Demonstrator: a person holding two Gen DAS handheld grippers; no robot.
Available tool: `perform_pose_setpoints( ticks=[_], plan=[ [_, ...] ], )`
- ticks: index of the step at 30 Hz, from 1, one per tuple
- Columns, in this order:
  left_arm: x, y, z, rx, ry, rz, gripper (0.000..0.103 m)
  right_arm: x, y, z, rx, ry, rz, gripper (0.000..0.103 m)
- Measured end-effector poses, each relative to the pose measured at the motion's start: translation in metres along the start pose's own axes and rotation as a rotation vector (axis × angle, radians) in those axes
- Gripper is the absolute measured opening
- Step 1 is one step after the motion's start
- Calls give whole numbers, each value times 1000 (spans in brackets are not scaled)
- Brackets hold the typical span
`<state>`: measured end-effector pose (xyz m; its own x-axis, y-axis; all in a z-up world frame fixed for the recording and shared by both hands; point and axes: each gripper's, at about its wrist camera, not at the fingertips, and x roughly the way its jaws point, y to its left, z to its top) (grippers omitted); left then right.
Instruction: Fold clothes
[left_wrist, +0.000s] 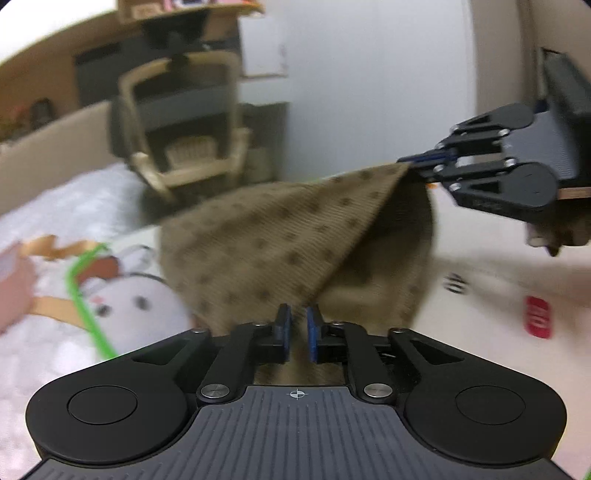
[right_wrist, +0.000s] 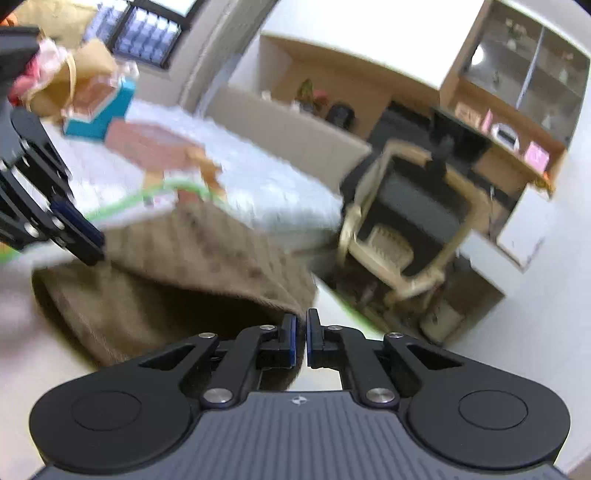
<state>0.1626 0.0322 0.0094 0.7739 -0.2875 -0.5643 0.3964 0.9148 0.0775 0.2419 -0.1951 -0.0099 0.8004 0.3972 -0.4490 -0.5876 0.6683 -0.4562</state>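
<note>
Brown dotted garment (left_wrist: 295, 243) held aloft above the table (left_wrist: 480, 229), one corner pinched in the left gripper (left_wrist: 298, 332), another in the right gripper (right_wrist: 300, 338), both jaws pressed onto cloth. Likely risk: a thin corner slipping out under tension (blur suggests fast motion). Plush toy (left_wrist: 140, 306) and red can (left_wrist: 537, 321) crowd the landing area; chair (right_wrist: 406, 229) beyond.

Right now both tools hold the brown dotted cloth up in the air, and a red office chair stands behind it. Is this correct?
Not fully. The office chair is beige with a dark back, not red; the left wrist view shows it. The rest holds: the left tool and the right tool each grip the brown dotted cloth, lifted.
</note>
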Motion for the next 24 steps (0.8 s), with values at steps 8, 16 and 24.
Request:
perform_pose_setpoints(
  ticks=[8,16,24],
  plan=[
    [-13,-14,1,67,-74,86,84,-10,-17,-18,122,38,94,21],
    [17,-15,9,9,-90,22,82,43,-58,35,291,2,182,37],
    [36,-4,16,-23,-68,-84,79,74,-37,39,53,31,87,51]
  ],
)
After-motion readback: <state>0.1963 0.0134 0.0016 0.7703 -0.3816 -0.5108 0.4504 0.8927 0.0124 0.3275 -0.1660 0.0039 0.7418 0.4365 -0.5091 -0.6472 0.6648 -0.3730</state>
